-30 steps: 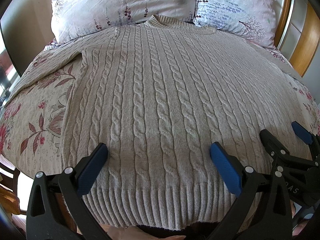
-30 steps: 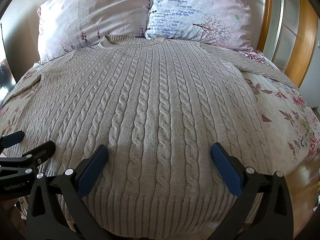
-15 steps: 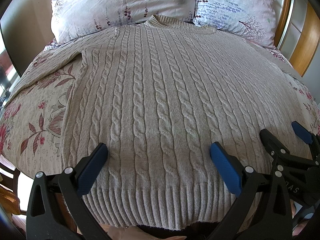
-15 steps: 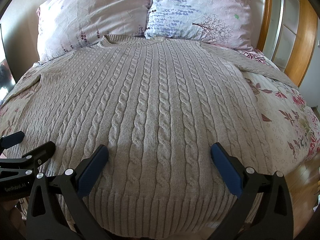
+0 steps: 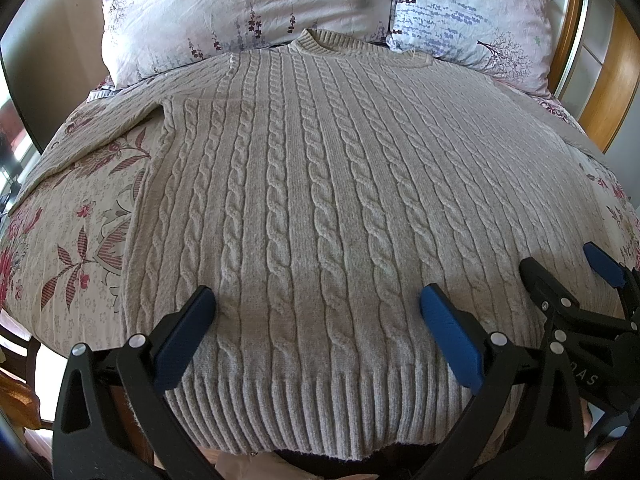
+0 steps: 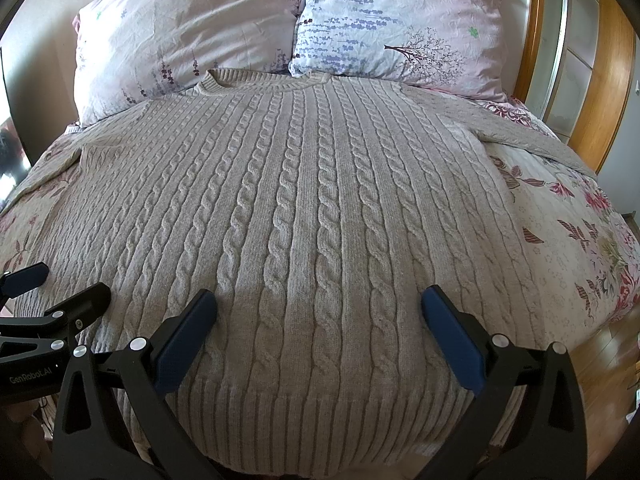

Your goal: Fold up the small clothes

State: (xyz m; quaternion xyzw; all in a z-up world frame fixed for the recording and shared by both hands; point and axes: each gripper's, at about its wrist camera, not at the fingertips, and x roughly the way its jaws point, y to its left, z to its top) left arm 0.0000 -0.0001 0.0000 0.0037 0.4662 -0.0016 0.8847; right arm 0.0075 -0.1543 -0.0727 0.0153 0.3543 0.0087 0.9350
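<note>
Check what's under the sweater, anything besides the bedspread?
The sweater lies flat on the floral bedspread, which shows on both sides. Its collar reaches the two pillows. Whatever lies beneath its body is covered; no bulges show.

Bed point(image 6: 568, 248) under a floral cover, two flowered pillows point(image 6: 392, 28) propped at the far end. Curved wooden bed frame point(image 6: 612, 76) far right, plain pale wall point(image 5: 60, 40) far left. Wood floor point(image 6: 612, 364) near right. Bright daylight from a window point(image 5: 16, 152) at left.
</note>
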